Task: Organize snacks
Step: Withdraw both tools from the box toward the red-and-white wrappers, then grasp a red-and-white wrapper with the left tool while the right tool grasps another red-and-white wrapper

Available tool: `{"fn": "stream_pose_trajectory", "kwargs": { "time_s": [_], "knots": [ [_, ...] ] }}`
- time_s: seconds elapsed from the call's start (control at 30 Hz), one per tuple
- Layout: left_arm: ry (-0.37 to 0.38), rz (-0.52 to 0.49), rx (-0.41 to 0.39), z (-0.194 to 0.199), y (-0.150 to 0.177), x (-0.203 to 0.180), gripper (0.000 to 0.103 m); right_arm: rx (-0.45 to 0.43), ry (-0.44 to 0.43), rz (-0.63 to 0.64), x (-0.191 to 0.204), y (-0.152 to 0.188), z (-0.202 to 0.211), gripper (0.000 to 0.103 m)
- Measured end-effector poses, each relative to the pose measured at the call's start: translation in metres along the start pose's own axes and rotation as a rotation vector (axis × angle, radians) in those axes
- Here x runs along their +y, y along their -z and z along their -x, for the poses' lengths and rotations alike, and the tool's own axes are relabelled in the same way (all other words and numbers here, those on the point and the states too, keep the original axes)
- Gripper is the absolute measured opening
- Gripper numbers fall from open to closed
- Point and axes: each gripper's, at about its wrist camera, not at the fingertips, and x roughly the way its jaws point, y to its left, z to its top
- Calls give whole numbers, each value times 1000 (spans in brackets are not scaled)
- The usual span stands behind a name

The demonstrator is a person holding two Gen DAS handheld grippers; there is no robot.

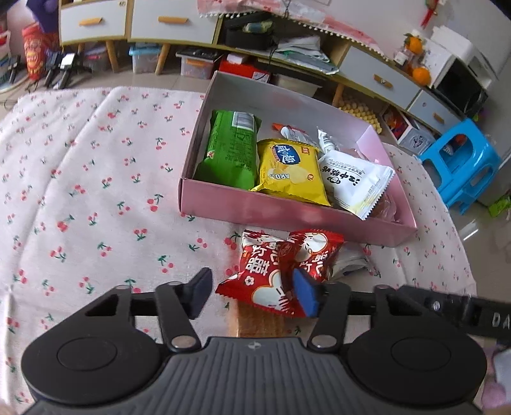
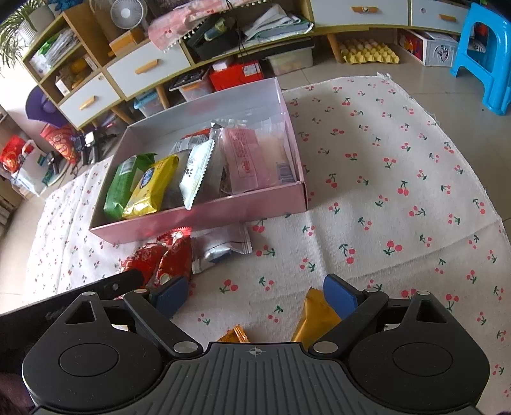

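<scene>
Your left gripper [image 1: 252, 295] straddles the red foil snack packet [image 1: 271, 281]; blue pad touches it, the other finger stands clear, no pinch yet. Your right gripper [image 2: 254, 298] is spread wide over the gold foil wrapper [image 2: 314, 319]. Beyond: pink cardboard box [image 1: 287, 212], snacks inside, on the cherry-print cloth [image 1: 95, 191].

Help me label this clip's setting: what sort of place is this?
Likely a home living room: a long low cabinet with drawers, a blue plastic stool, and a cherry-print cloth spread out.
</scene>
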Motion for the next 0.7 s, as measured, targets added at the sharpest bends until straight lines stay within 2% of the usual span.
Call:
{"fn": "stream_pose_trajectory", "kwargs": {
  "time_s": [0.07,0.17,0.43,0.7],
  "knots": [
    [-2,12,0,-2,-1,0,40,3,0,0,0,0,-1,93],
    [-14,6,-10,0,0,1,38,9,3,5,1,1,-3,93],
    [-27,-20,-37,12,-2,2,37,29,-26,-9,10,2,-9,93],
    [-43,-8,-32,24,-1,17,37,63,-77,-48,30,3,-23,93]
  ]
}}
